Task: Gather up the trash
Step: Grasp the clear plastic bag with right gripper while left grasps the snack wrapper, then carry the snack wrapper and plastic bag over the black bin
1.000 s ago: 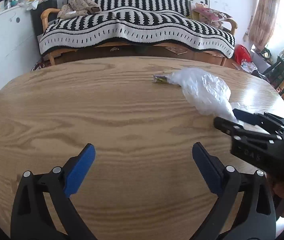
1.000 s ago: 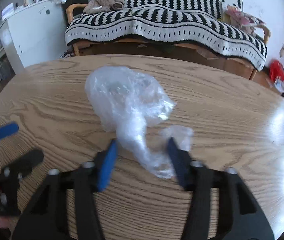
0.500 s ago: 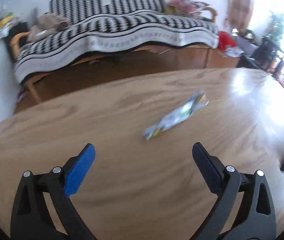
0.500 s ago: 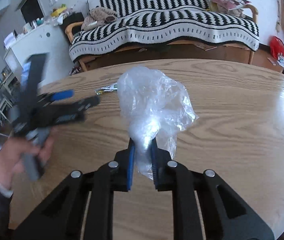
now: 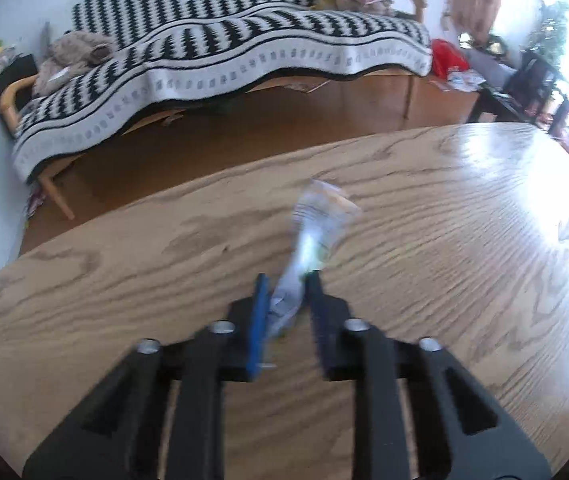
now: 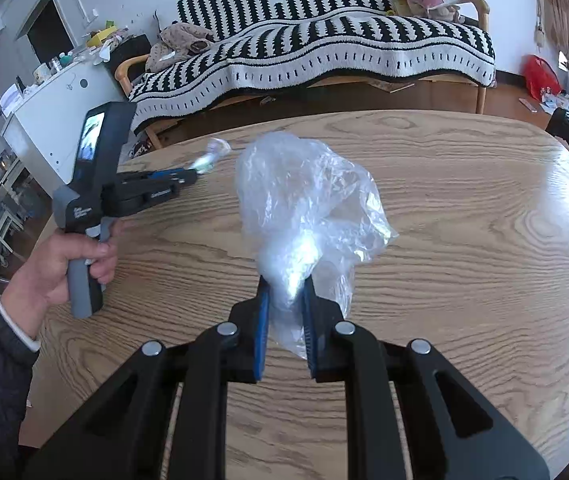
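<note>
**A:** What step is in hand?

**B:** Both pieces of trash are gripped. The left tool (image 5: 286, 280) is clamped narrow on a crinkled snack wrapper (image 5: 316, 220), which sticks out just above the wooden desk (image 5: 444, 200). The right tool (image 6: 286, 292) pinches the neck of a clear plastic bag (image 6: 304, 200), which stands up over the desk.

**A:** And next?

**B:** Probably dropping the wrapper into the bag. Its mouth looks bunched shut, so it needs opening first.

- Clear crumpled plastic bag (image 6: 308, 208), bunched neck pinched in the right tongs, puffed above the counter.
- Small crinkled wrapper (image 5: 312, 236), upright, clamped in the left tongs.
</note>
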`<action>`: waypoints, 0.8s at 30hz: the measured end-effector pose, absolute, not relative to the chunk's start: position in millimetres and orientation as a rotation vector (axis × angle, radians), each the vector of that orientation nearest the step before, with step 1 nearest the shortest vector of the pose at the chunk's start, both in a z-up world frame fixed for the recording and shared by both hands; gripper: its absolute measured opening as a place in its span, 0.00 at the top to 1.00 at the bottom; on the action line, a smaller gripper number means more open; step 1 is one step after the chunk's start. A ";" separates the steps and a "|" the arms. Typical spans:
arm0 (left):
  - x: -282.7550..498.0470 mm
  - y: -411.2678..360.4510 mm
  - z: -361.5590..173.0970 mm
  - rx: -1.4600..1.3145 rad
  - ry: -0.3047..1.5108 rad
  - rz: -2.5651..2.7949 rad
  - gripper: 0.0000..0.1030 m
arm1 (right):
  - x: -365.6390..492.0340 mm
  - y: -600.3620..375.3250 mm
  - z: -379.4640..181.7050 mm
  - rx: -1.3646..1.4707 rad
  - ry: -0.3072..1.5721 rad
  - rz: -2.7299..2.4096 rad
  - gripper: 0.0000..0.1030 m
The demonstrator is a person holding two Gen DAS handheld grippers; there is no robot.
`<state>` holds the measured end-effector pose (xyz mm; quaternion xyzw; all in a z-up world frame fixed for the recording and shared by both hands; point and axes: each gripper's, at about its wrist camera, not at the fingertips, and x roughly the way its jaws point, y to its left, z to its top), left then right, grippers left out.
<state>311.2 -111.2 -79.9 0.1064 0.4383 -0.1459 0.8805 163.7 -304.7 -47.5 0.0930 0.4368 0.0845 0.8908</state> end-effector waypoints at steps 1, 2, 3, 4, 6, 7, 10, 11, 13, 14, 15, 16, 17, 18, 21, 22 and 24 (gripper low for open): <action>304.9 -110.3 -79.1 0.215 0.921 -0.290 0.87 | 161.8 -305.8 -47.6 0.193 0.908 0.170 0.85; 296.7 -109.3 -77.5 0.202 0.928 -0.278 0.87 | 161.0 -305.5 -47.5 0.195 0.909 0.168 0.85; 284.6 -108.4 -74.9 0.193 0.932 -0.264 0.87 | 159.4 -305.3 -47.0 0.197 0.910 0.167 0.85; 276.3 -107.9 -73.0 0.191 0.935 -0.258 0.87 | 157.6 -303.8 -45.8 0.196 0.909 0.169 0.85; 249.0 -104.4 -64.1 0.163 0.933 -0.242 0.87 | 155.4 -298.1 -42.7 0.190 0.907 0.175 0.85; 235.5 -102.4 -60.1 0.146 0.932 -0.239 0.87 | 152.4 -295.9 -40.3 0.190 0.903 0.178 0.85; 195.6 -98.8 -48.1 0.131 0.921 -0.222 0.87 | 141.5 -289.9 -31.6 0.190 0.890 0.184 0.85; 180.3 -97.2 -42.7 0.113 0.920 -0.228 0.87 | 137.7 -289.4 -29.2 0.188 0.886 0.185 0.85; 151.1 -94.7 -35.1 0.094 0.906 -0.225 0.87 | 124.1 -286.1 -22.4 0.181 0.871 0.175 0.85; 135.4 -94.9 -33.3 0.094 0.903 -0.227 0.87 | 117.1 -285.0 -20.0 0.180 0.867 0.174 0.85; 124.3 -96.5 -32.6 0.104 0.899 -0.231 0.87 | 111.8 -285.5 -18.4 0.176 0.865 0.174 0.85; 114.5 -96.9 -32.8 0.108 0.898 -0.230 0.87 | 103.7 -284.5 -16.6 0.171 0.859 0.172 0.85; 107.0 -96.9 -33.2 0.100 0.901 -0.227 0.87 | 98.7 -285.3 -15.4 0.168 0.858 0.170 0.85; 99.6 -98.1 -33.8 0.085 0.912 -0.234 0.87 | 90.4 -287.4 -14.4 0.170 0.860 0.164 0.85; 88.5 -102.5 -28.0 0.062 0.904 -0.240 0.87 | 69.8 -298.0 -13.7 0.195 0.863 0.140 0.85; 83.8 -105.4 -22.9 0.048 0.891 -0.257 0.87 | 62.5 -304.5 -13.1 0.204 0.863 0.124 0.85; 75.1 -112.7 -16.6 0.029 0.866 -0.287 0.87 | 48.6 -320.2 -11.6 0.218 0.855 0.089 0.85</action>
